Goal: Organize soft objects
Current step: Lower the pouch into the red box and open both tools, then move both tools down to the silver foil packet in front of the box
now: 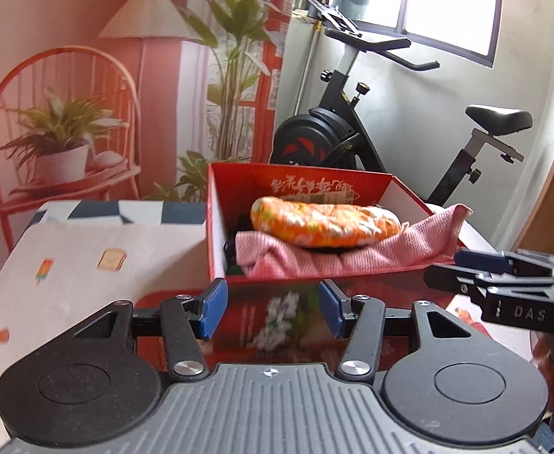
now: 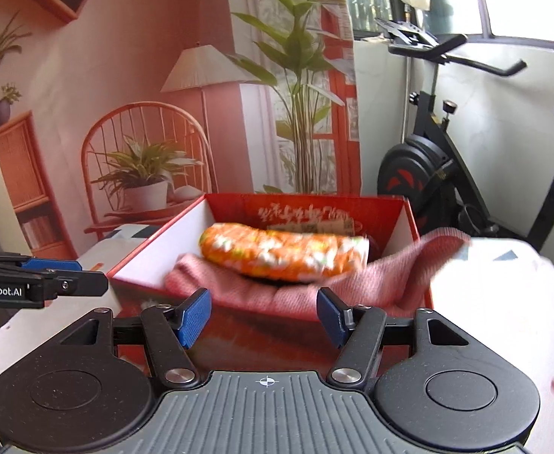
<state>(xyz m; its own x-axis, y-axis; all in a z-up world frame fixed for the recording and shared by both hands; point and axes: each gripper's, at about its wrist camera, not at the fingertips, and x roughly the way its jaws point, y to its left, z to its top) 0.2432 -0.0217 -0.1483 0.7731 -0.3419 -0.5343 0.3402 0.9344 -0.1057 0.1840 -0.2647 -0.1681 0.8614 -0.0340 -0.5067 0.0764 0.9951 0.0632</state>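
At the far left, the desk [image 1: 69, 249] carried a pale cloth printed with small food motifs. The left gripper [image 1: 273, 308] hovered low over a glossy red lid [image 1: 273, 325] lying on the desk, its blue pads [image 1: 212, 308] spread apart and holding nothing. Just beyond the lid stood the open red box [image 1: 216, 227], its inner back wall bearing white calligraphy. Inside the box lay a pink towel [image 1: 352, 257], bunched along the near wall, with one corner draped over the box's right rim. On top of the towel rested an orange floral bundle [image 1: 324, 225], lying roughly level across the middle of the box. A dark item showed beneath the towel at the box's left side; it could not be identified. To the right, the right gripper [image 1: 466, 265] entered the left wrist view from the side; in its own view the right gripper [image 2: 263, 317] had its pads [image 2: 197, 316] spread apart and empty, just in front of the box [image 2: 156, 242], the towel [image 2: 296, 295] and the bundle [image 2: 284, 251]. Behind the desk at the far right stood an exercise bike [image 1: 352, 128].
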